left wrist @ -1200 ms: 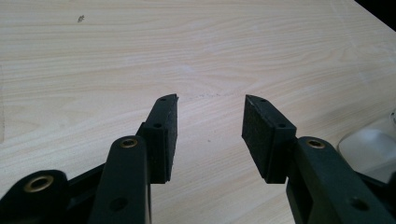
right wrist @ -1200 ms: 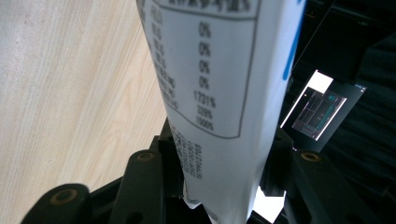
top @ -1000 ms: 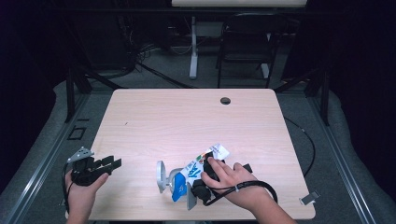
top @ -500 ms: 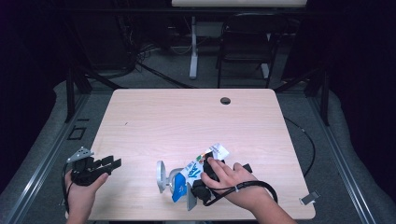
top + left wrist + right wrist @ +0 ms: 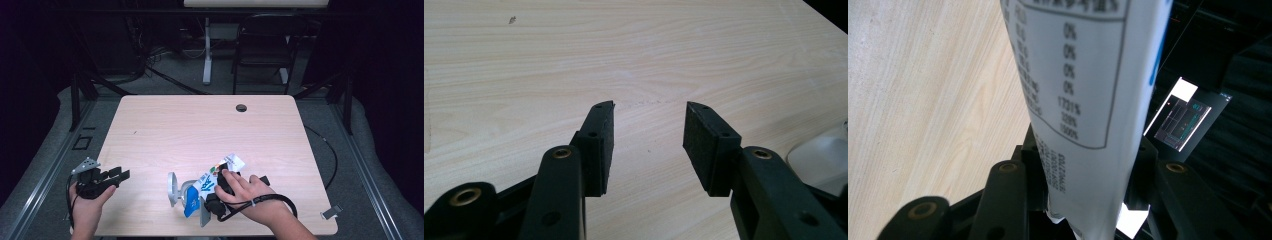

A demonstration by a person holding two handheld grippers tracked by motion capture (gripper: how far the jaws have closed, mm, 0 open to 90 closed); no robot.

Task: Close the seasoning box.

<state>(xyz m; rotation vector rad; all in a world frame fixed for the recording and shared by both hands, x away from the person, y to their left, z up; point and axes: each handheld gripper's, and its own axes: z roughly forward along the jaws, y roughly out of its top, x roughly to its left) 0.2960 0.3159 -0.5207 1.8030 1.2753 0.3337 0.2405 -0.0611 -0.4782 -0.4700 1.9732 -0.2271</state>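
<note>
A white and blue packet [image 5: 206, 183] with printed text lies near the table's front edge, under a person's right hand [image 5: 245, 192]. In the right gripper view the packet [image 5: 1083, 90] stands between my right gripper's [image 5: 1088, 165] black jaws and fills the gap, its nutrition table facing the camera. The right gripper [image 5: 212, 200] lies low on the table, shut on the packet. My left gripper [image 5: 119, 175] sits at the table's left front edge in the other hand. Its jaws stand open over bare wood, with nothing between the pads [image 5: 599, 145] of the left gripper [image 5: 649, 130].
A grey-white rounded object [image 5: 173, 188] sits just left of the packet; it also peeks in as a white shape [image 5: 824, 155]. The table [image 5: 200, 130] has a cable hole [image 5: 241, 107] at the back. A chair [image 5: 260, 45] and cables stand beyond.
</note>
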